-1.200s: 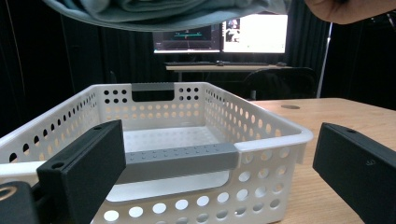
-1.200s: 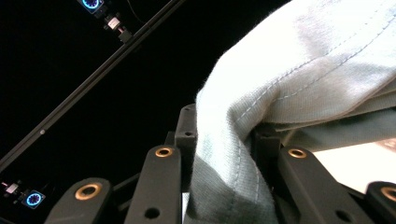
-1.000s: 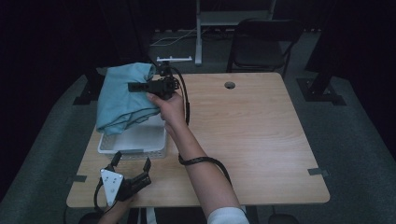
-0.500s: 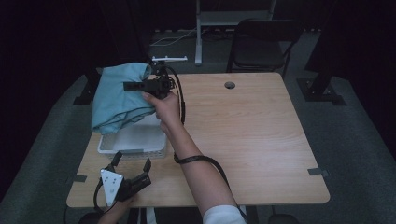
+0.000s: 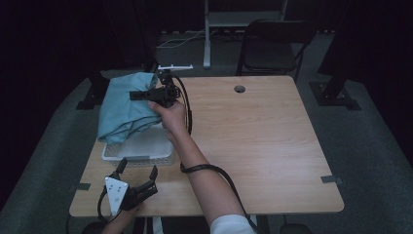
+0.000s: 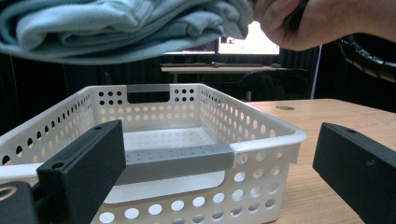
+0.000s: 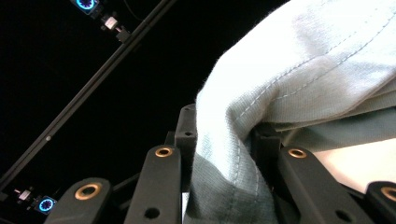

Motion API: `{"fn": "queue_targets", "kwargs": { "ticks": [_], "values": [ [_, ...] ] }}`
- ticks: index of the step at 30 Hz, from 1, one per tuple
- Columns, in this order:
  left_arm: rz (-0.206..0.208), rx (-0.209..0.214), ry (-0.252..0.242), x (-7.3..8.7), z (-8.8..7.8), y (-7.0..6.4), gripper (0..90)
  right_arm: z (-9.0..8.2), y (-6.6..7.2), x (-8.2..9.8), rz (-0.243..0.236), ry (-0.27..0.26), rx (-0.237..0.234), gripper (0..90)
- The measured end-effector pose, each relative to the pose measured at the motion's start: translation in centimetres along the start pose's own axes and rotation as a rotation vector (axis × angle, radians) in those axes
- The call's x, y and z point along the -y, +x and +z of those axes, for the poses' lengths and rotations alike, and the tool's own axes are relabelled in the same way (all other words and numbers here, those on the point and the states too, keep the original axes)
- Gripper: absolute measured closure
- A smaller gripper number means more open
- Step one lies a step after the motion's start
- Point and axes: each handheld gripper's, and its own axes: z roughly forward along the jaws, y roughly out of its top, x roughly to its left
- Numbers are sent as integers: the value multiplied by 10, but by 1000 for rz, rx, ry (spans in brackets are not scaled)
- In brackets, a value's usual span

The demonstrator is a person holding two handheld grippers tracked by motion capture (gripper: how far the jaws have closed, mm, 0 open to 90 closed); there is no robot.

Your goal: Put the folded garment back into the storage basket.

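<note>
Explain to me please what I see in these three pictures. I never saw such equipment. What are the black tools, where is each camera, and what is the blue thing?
A person sits at a wooden table and holds a hand tool in each hand. Each tool is a gripper with two black jaws.

The high view looks down on the table from above the person. The other two pictures come from small cameras that ride on the grippers and look along their jaws.

The right gripper is shut on a folded light blue cloth and holds it in the air above a white plastic basket with holes in its walls. In the right gripper view the cloth is pinched between the jaws.

The left gripper rests near the table's front edge, open and empty, pointing at the basket.
</note>
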Motion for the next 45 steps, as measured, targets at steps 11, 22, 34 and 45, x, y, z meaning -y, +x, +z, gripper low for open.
{"fn": "queue_targets", "kwargs": {
  "ticks": [11, 22, 34, 45],
  "values": [
    [-2, 8, -1, 0, 0, 1, 38, 7, -14, 11, 37, 20, 10, 722],
    [-3, 11, -2, 0, 0, 1, 38, 16, -25, 21, 71, 51, 54, 720],
    [-3, 12, 1, 0, -1, 2, 38, 14, -34, 30, 106, 66, 75, 720],
    [1, 12, 0, 0, -1, 2, 38, 18, -35, 34, 114, 78, 100, 720]
  ]
}}
